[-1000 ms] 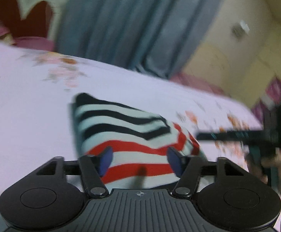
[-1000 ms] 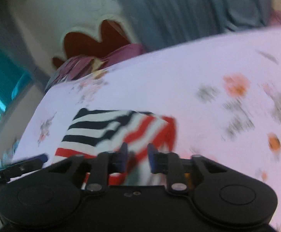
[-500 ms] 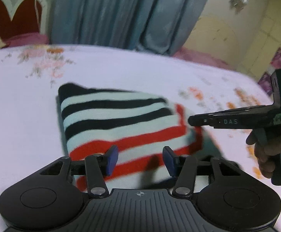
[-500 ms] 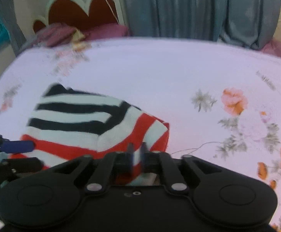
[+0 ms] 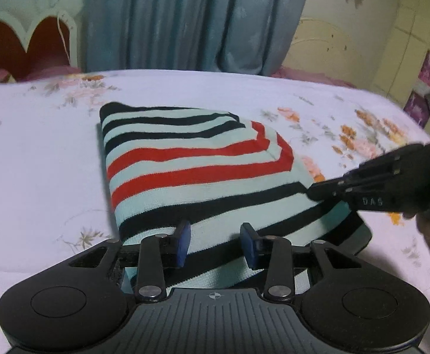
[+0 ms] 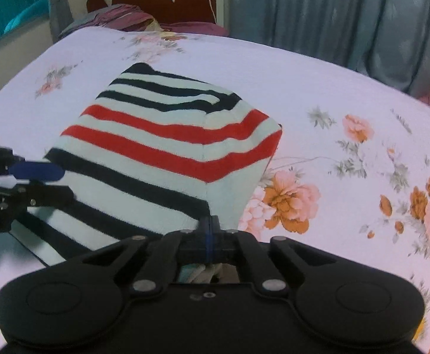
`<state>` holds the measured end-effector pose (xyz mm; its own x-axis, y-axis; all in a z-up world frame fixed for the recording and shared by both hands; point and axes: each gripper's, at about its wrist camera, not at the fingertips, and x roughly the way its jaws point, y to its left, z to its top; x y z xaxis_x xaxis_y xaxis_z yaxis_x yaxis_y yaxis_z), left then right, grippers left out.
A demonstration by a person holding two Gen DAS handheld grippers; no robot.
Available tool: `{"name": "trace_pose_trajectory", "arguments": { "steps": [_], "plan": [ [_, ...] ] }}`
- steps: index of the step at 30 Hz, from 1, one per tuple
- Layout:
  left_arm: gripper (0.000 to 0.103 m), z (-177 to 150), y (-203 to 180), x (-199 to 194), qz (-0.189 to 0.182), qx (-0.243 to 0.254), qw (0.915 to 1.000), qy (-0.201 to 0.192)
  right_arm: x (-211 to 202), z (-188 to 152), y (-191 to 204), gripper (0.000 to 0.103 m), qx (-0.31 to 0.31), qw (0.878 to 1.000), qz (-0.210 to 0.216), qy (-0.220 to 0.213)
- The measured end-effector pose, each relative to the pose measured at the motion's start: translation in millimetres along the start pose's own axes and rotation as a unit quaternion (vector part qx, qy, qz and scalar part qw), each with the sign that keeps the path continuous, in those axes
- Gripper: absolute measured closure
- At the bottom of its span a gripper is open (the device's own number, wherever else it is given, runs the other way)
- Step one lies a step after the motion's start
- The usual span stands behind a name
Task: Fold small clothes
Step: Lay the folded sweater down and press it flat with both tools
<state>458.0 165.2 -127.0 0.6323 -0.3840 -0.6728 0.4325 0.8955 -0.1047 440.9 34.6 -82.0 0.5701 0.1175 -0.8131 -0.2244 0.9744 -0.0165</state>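
Striped knit, in mint, black and red, lies folded on the floral bedsheet (image 5: pixel 37 153), its near edge right under both claws. This striped garment (image 5: pixel 203 159) already shows a diagonal fold line on its right side, so the fold looks well along.

The right gripper (image 6: pixel 210 230) has its jaws fully together at the near right corner of the cloth; whether a pinch of fabric is caught between the pads I cannot tell, since they meet in a thin line there. The left gripper (image 5: pixel 216 244) stands partly open over the near edge, the jaws having just been closing, with fabric lying between the blue pads (image 5: pixel 183 242) but not yet pressed.

Risks, as I judge them: if the left jaws close on the top layer only, lifting would peel the fold open. If the right claw holds nothing, a lift would pull one side alone and skew the stack. Dragging could also bunch the soft sheet beneath.
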Motion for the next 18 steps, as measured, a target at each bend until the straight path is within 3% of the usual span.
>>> {"name": "trace_pose_trajectory", "arguments": {
  "steps": [4,6,10,15,18],
  "plan": [
    [0.065,-5,-8,-13,0.016,0.009,0.9998,0.000,-7,-1,-5,0.103,0.018,1.000,0.007,-0.001],
    [0.065,-9,-9,-27,0.015,-0.002,0.9999,-0.008,-26,-3,-3,0.092,0.024,0.999,0.021,-0.024],
    [0.065,-24,-14,-43,0.035,-0.008,0.9993,-0.010,-59,-13,6,0.094,0.020,0.997,0.057,-0.052],
    [0.065,-45,-17,-35,0.054,-0.008,0.9985,0.011,-38,-42,15,0.103,0.006,0.999,0.048,-0.002],
    [0.065,-49,-20,-33,0.067,0.003,0.9977,0.013,-27,-57,6,0.103,0.038,0.998,0.057,-0.005]
  ]
}}
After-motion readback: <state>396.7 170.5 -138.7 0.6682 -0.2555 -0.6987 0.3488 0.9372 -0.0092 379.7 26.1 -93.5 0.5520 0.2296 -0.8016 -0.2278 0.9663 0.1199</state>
